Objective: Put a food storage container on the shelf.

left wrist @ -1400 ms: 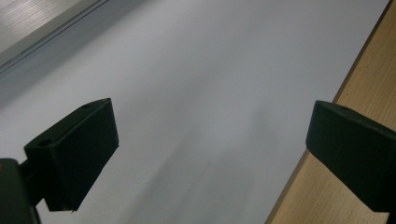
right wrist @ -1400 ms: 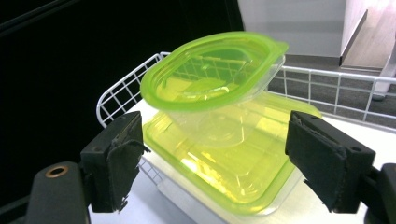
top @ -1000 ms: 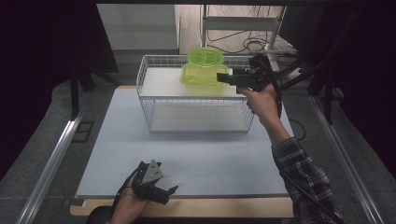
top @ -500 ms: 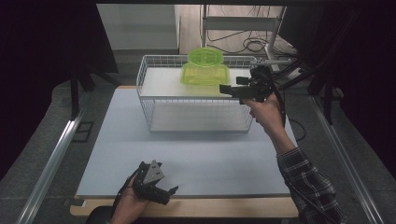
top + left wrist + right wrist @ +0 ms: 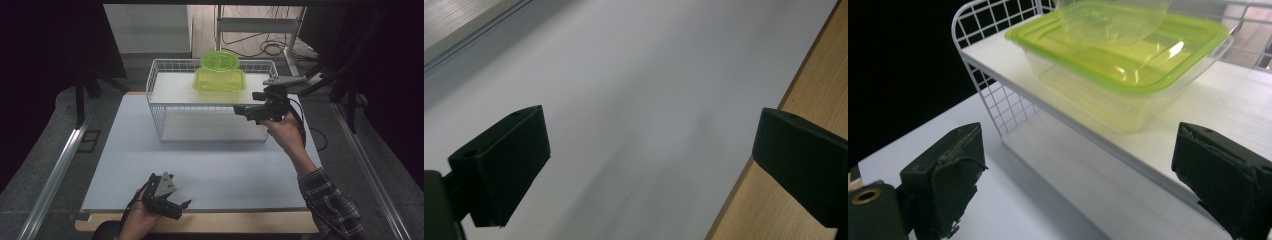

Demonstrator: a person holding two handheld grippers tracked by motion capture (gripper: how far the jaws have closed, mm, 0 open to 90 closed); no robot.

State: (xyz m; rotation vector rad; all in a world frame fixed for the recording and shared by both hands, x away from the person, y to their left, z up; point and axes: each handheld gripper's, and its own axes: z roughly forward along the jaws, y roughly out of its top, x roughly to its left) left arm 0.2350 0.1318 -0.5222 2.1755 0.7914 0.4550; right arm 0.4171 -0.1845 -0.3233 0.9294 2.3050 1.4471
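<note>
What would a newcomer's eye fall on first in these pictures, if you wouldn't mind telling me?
Most striking is the bright green lidded container on the top shelf of the white wire rack at the far side of the table, with a round clear green bowl on its lid. Just right of the rack, the right gripper points at it with open, empty jaws. The left gripper rests at the table's near edge, jaws also open.
</note>
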